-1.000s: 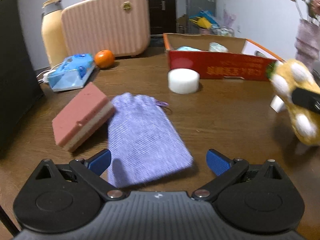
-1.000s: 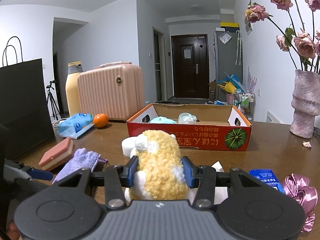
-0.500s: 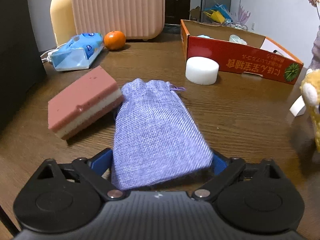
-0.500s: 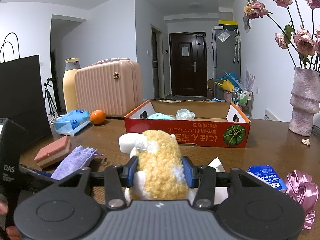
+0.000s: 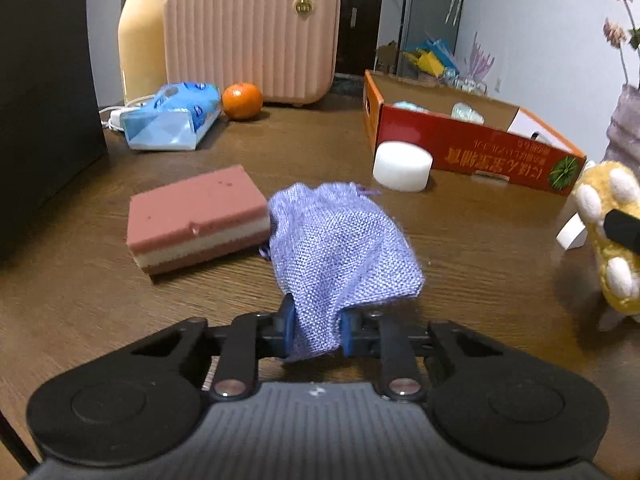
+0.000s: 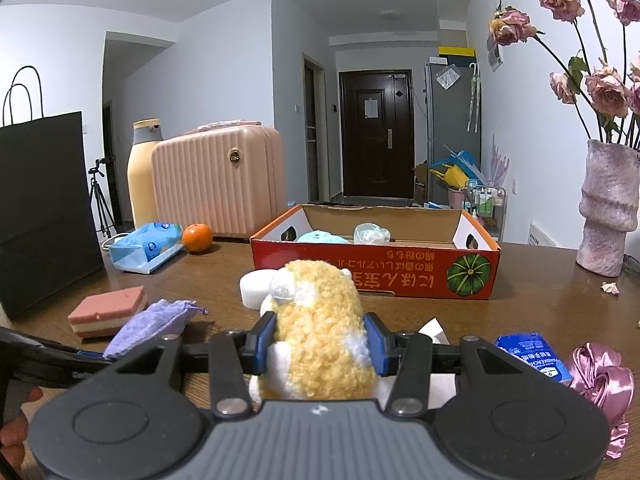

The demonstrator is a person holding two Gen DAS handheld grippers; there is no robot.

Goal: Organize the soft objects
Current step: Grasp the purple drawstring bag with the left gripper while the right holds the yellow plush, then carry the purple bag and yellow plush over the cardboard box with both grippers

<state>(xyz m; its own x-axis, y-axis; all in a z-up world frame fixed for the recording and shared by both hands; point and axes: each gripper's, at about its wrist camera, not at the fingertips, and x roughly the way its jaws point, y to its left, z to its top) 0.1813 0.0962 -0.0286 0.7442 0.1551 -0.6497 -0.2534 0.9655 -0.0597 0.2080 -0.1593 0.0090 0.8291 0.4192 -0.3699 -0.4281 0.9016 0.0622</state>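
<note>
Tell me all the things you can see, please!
Purple pouch: one, pinched in left gripper.
Yellow plush toy: one, in right gripper.
Sponge: one, pink and cream, touching pouch.
White foam puck: one, beside box.
Red cardboard box: one, two pale things inside.
Orange: one, by pink case.
Blue tissue pack: one.
Black bag: one.
Vase: one, dried roses.
Pink scrunchie: one.
Left gripper: shut.
Right gripper: shut.
</note>
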